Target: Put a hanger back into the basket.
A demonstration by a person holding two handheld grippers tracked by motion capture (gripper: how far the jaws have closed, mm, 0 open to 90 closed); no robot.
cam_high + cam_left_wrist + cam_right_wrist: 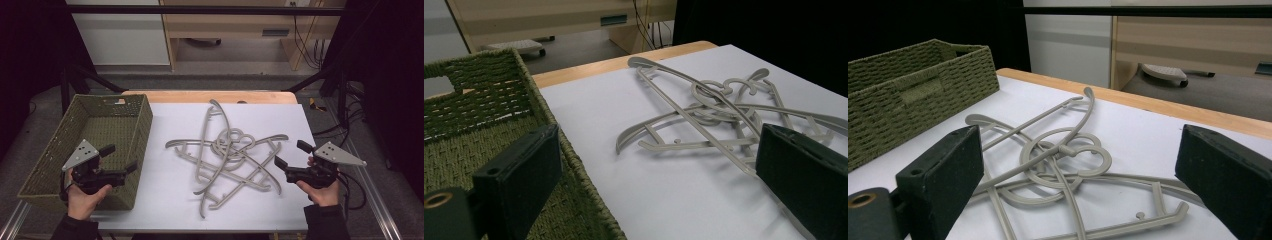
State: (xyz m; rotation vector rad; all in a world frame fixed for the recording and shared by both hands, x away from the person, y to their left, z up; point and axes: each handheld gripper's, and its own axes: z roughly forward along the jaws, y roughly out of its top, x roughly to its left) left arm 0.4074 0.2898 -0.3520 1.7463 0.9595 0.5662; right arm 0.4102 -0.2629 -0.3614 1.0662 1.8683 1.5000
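Note:
Several grey plastic hangers (230, 152) lie tangled in a heap on the white sheet at the table's middle. A green woven basket (142, 130) stands at the left, with nothing visible inside. My left gripper (122, 157) hovers open over the basket's near right corner, pointing toward the heap. My right gripper (289, 153) is open just right of the heap, with nothing between its jaws. The left gripper view has the hangers (709, 107) ahead and the basket (484, 100) at left. In the right gripper view the hangers (1058, 155) lie close ahead, with the basket (913, 100) beyond.
The white sheet (170, 200) covers most of a wooden table (200, 96). A black frame bar (200, 10) crosses overhead at the back. Wooden furniture (235, 30) stands on the floor behind. Cables (350, 120) hang off the table's right side.

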